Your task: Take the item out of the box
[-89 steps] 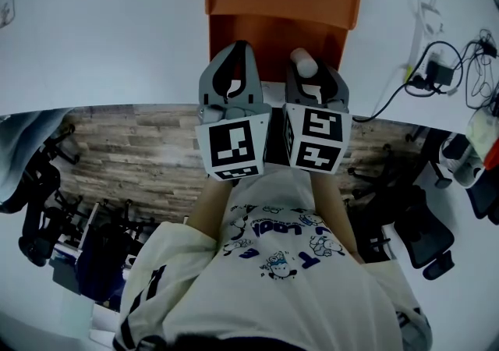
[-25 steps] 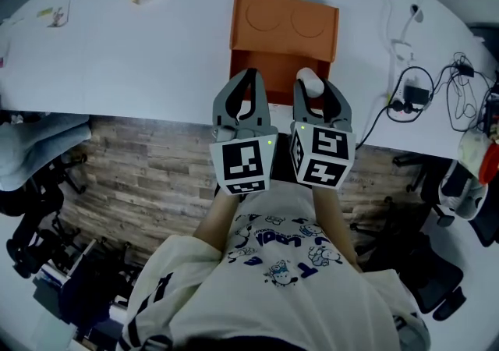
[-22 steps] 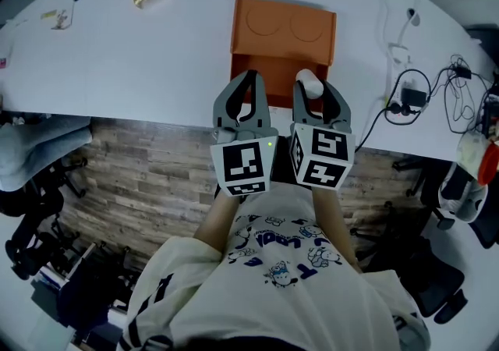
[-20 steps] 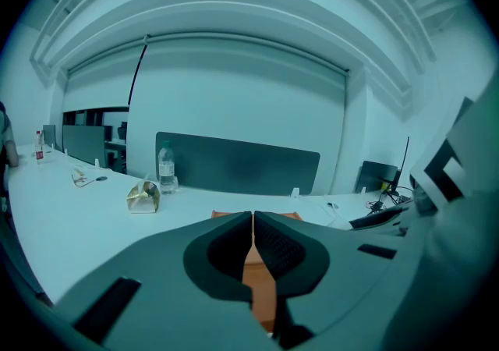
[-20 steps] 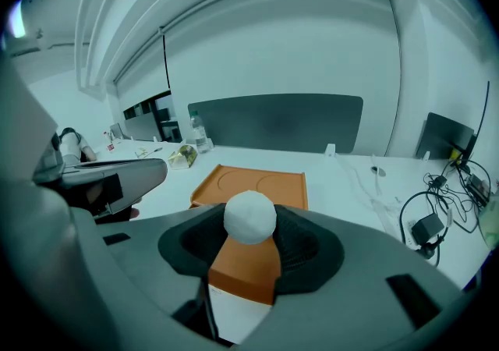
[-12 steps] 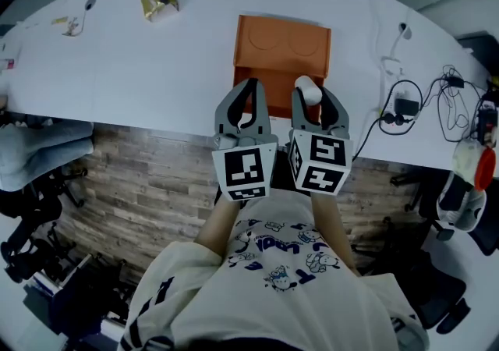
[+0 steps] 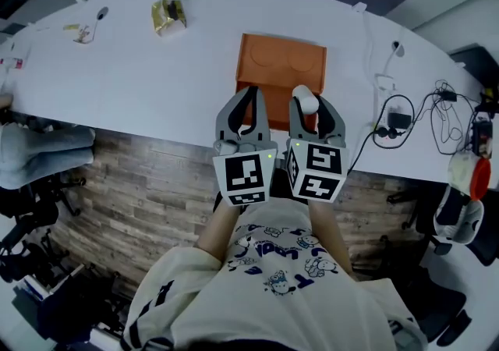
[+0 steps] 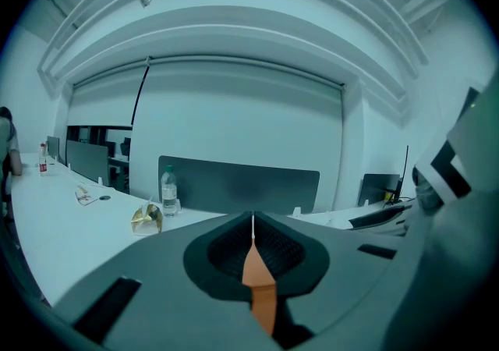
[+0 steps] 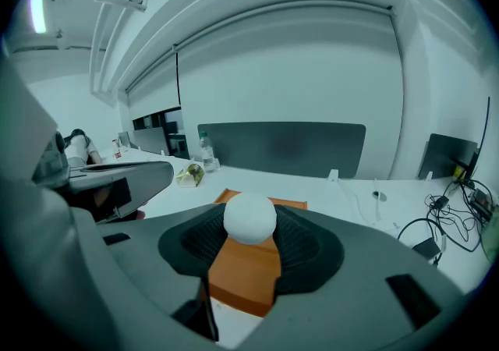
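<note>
Gripping white ball (image 9: 249, 218) in right hand-held gripper (image 7: 307, 103), raised clear of orange box (image 7: 282, 61) on tabletop (image 7: 156, 61); holding left hand-held gripper (image 7: 248, 93) closed, empty. Judging removal essentially done, with only set-down possibly remaining.

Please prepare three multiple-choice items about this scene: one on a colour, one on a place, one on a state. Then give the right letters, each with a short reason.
1. Which colour has the box?
A. blue
B. green
C. orange

2. Where is the white ball?
A. inside the box
B. between the jaws of the right gripper
C. lying beside the box

3. How do the jaws of the left gripper stand?
A. together, with nothing held
B. wide apart
C. closed on the box's lid

Answers:
1 C: it is orange in the head view.
2 B: the right gripper view shows it pinched between the pads.
3 A: the left gripper view shows only a thin slit.
</note>
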`<move>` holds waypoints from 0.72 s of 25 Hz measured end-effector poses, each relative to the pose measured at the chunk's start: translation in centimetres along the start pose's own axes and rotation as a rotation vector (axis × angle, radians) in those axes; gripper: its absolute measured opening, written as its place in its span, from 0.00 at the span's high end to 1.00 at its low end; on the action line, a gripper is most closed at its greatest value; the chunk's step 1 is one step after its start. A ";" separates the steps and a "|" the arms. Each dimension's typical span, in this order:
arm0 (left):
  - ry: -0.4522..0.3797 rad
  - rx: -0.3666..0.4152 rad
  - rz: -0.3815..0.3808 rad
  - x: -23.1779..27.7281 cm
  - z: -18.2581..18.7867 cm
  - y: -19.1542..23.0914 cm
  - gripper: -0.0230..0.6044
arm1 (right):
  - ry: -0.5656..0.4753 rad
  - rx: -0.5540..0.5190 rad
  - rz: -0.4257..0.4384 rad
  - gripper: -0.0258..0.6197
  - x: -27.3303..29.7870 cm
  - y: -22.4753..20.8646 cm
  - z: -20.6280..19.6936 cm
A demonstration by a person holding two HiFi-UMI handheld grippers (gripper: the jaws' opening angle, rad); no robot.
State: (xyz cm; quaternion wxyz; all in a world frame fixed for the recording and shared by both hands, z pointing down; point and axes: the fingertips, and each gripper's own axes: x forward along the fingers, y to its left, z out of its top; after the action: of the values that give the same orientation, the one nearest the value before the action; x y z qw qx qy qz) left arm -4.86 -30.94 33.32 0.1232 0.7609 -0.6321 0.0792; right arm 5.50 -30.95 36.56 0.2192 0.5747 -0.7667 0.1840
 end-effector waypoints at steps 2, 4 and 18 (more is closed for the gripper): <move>-0.011 0.004 0.003 -0.1 0.5 -0.1 0.93 | -0.014 -0.006 0.006 0.66 -0.2 0.1 0.5; -0.022 0.007 0.005 -0.2 0.9 -0.2 0.93 | -0.025 -0.011 0.011 0.66 -0.4 0.3 1.0; -0.079 0.021 0.039 -0.8 3.2 0.1 0.93 | -0.092 -0.030 0.039 0.66 -1.4 0.7 3.4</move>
State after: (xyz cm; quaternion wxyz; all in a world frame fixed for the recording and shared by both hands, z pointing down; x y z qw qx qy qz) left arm -5.24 -31.11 30.05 0.0884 0.7522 -0.6504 0.0583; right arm 4.74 -31.46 32.96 0.1884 0.5642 -0.7897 0.1502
